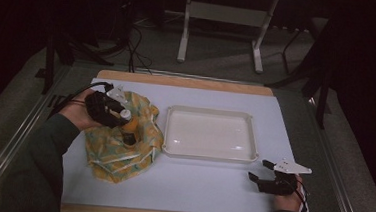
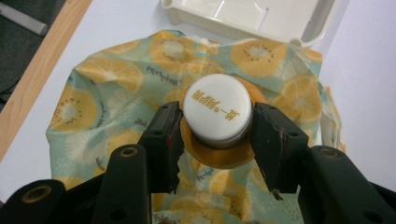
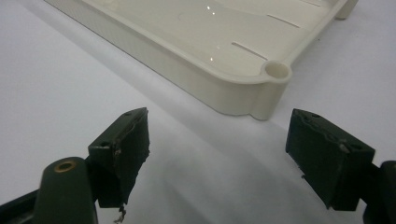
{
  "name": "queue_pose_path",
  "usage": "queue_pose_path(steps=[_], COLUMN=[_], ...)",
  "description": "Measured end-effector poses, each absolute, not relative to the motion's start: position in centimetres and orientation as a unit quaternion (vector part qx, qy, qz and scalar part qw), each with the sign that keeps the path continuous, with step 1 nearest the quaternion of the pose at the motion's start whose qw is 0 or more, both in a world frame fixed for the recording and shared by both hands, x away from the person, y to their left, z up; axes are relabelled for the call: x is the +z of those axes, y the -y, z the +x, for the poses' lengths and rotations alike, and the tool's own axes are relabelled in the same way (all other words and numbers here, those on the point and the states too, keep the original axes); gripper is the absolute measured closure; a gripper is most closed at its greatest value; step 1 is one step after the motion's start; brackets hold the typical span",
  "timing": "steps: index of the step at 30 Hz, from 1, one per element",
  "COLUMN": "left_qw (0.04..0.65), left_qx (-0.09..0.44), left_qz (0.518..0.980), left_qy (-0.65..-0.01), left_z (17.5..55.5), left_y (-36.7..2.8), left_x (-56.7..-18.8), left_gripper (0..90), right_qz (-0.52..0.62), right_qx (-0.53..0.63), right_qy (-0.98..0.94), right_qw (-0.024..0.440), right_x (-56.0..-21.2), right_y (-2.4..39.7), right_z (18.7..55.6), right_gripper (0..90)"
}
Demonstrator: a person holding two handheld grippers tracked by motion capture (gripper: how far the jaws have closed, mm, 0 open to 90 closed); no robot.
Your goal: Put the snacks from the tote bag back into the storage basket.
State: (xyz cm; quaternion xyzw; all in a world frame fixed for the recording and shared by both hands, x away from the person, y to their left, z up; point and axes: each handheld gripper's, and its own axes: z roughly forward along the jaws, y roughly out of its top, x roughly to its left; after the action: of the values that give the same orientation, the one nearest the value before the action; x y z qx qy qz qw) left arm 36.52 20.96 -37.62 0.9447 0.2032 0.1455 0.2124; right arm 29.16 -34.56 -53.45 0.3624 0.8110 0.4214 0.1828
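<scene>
One orange bottle [image 2: 217, 116] between left hand-held gripper [image 2: 212, 140] jaws.

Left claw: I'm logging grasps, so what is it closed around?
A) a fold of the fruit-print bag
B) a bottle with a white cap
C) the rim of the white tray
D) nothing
B: the left claw has its jaws on either side of the bottle with a white cap, above the fruit-print bag.

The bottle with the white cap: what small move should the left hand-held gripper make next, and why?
Probably lift the bottle straight up. The left hand-held gripper already has its jaws on both sides of the white cap, and the bottle stands on the fruit-print bag. The tray beside it is empty, and the right hand-held gripper waits open near its corner.
</scene>
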Motion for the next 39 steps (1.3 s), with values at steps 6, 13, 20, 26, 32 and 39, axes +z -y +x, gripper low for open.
queue_pose_path(steps=[6,13,20,26,32,39], left_qw=[0.202,0.179,0.166,0.162,0.156,0.149], left_qx=[0.136,0.124,0.116,0.112,0.108,0.104], left_qz=[0.950,0.958,0.962,0.964,0.967,0.968], left_qy=[-0.195,-0.187,-0.185,-0.176,-0.173,-0.175], left_z=[36.9,37.4,37.9,37.9,37.8,37.9], left_y=[-20.6,-20.2,-19.9,-19.8,-19.6,-19.3], left_x=[-37.5,-37.0,-36.8,-36.7,-36.6,-36.4], left_gripper=[54.0,57.3,56.9,57.7,58.5,58.7], right_qz=[0.362,0.362,0.361,0.360,0.361,0.361], right_qx=[0.421,0.421,0.421,0.420,0.420,0.421], right_qy=[-0.811,-0.812,-0.812,-0.813,-0.813,-0.812], right_qw=[0.182,0.182,0.181,0.182,0.181,0.180], right_x=[-53.5,-53.5,-53.5,-53.5,-53.5,-53.5], right_y=[34.6,34.5,34.5,34.5,34.5,34.5], right_z=[29.2,29.2,29.2,29.2,29.2,29.2], right_gripper=[21.1,21.0,21.0,21.0,21.0,21.0])
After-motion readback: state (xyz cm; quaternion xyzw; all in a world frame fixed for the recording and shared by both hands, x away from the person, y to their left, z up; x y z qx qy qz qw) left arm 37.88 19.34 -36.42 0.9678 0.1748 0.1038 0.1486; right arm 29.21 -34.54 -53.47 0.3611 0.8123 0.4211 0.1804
